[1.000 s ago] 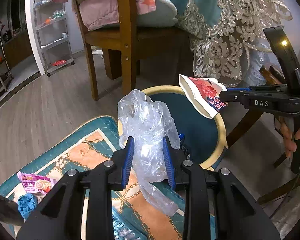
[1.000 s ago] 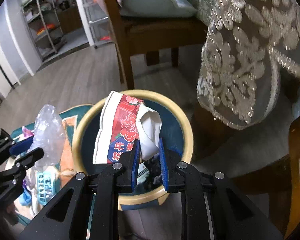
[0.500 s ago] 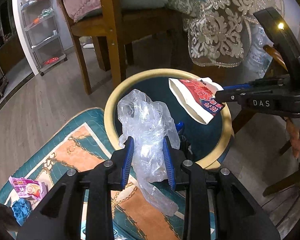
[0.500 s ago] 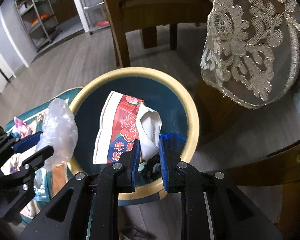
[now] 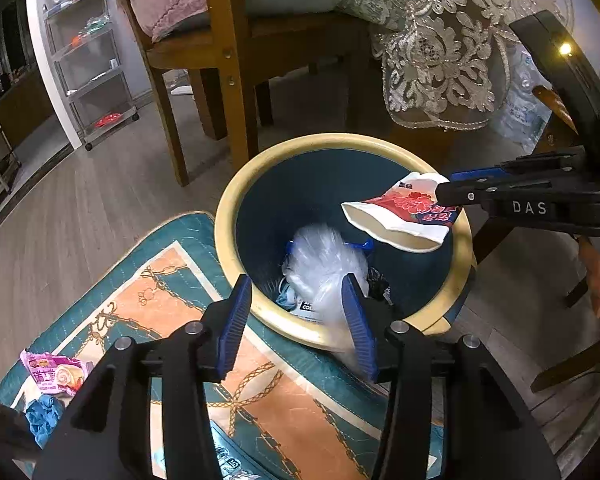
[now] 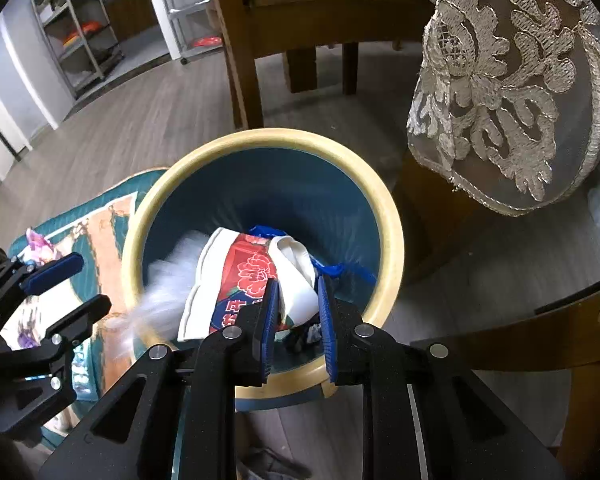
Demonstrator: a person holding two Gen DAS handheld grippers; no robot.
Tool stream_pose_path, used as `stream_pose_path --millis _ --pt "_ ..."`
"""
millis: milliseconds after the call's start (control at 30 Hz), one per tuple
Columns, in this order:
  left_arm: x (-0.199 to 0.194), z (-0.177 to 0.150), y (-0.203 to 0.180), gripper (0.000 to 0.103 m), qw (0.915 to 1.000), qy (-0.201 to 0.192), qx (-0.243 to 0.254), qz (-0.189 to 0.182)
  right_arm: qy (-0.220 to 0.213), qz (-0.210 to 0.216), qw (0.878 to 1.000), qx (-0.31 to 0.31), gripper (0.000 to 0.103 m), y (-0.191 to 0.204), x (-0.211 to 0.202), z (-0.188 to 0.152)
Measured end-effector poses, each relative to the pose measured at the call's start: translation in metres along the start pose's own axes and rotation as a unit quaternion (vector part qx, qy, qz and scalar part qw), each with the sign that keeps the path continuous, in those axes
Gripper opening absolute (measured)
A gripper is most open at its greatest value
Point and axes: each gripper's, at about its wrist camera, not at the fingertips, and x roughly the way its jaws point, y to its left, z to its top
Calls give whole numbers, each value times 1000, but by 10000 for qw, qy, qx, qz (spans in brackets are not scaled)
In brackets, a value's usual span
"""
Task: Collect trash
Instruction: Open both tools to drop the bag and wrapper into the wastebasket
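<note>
A round teal trash bin with a cream rim (image 5: 228, 208) (image 6: 392, 216) stands on the floor below both grippers. My left gripper (image 5: 296, 292) (image 6: 86, 284) hangs over the bin's near edge with its jaws opening. A clear plastic bag (image 5: 320, 260) (image 6: 168, 288), blurred, drops between them into the bin, and the pads no longer press on it. My right gripper (image 6: 298, 284) (image 5: 446, 188) is shut on a red-and-white paper wrapper (image 6: 252, 272) (image 5: 400, 212), which it holds over the bin's opening. Other trash lies at the bin's bottom.
A teal and orange rug (image 5: 160, 280) lies left of the bin, with a pink wrapper (image 5: 54, 372) and a blue crumpled piece (image 5: 44, 416) on it. A wooden chair (image 5: 236, 80) and a lace tablecloth (image 5: 440, 60) stand behind the bin. A shelf trolley (image 5: 92, 60) is at far left.
The left jaws have spread apart and let go of the clear plastic bag, which falls into the bin. Both grippers have come lower over the bin. The right still grips its wrapper.
</note>
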Motion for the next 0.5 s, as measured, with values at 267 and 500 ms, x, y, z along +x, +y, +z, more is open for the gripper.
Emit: stream_pose_path --millis 267,500 --pt "-5 1 2 49 10000 -64 -36 29 -95 -37 9999 -98 21 6 -7 -1" --pt "-13 0 7 56 9999 -132 -83 64 -226 -56 9997 -123 31 8 -15 1"
